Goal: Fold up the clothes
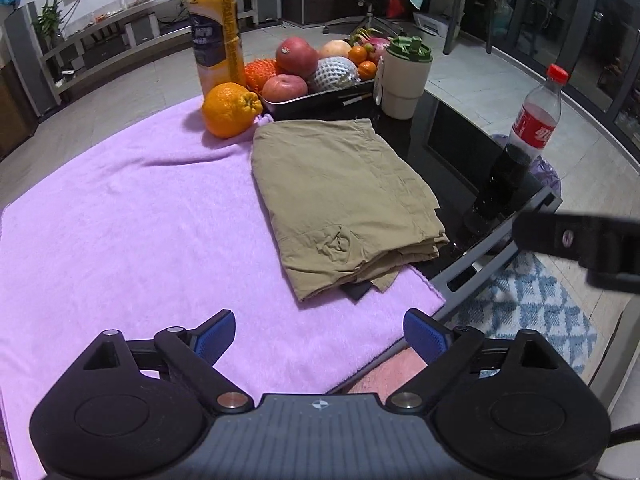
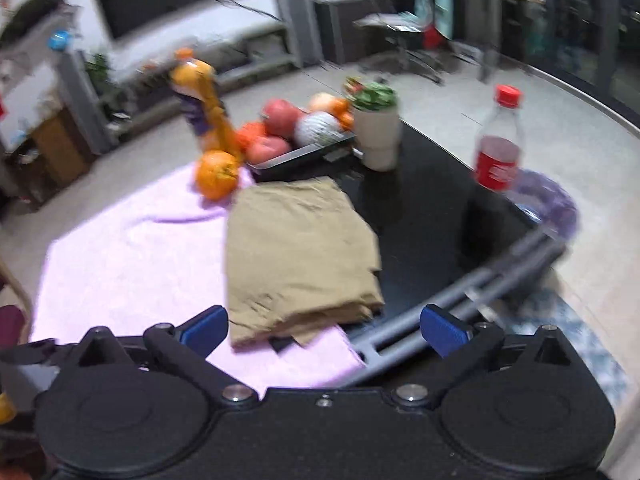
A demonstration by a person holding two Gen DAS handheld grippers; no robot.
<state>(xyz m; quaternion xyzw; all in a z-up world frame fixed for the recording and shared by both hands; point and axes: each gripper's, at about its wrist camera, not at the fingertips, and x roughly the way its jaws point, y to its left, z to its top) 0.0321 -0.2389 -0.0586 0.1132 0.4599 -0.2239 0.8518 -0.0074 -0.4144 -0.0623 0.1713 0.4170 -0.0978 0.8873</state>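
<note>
Ahead of both spread, empty hand-held grippers, left (image 1: 316, 336) and right (image 2: 324, 330), the folded khaki garment (image 1: 340, 196) looks soft, light and limp, best pinched at its layered near edge.

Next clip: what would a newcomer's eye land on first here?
Probably the folded khaki garment, lying at the right edge of the lilac towel, partly over the black glass table. Behind it stand a big orange, a juice bottle and a fruit tray. Both grippers' blue fingers are spread, holding nothing.

One folded khaki garment (image 1: 344, 200), two bottles (image 1: 218, 28), one cup (image 1: 404, 76), one fruit tray (image 1: 320, 98).
</note>
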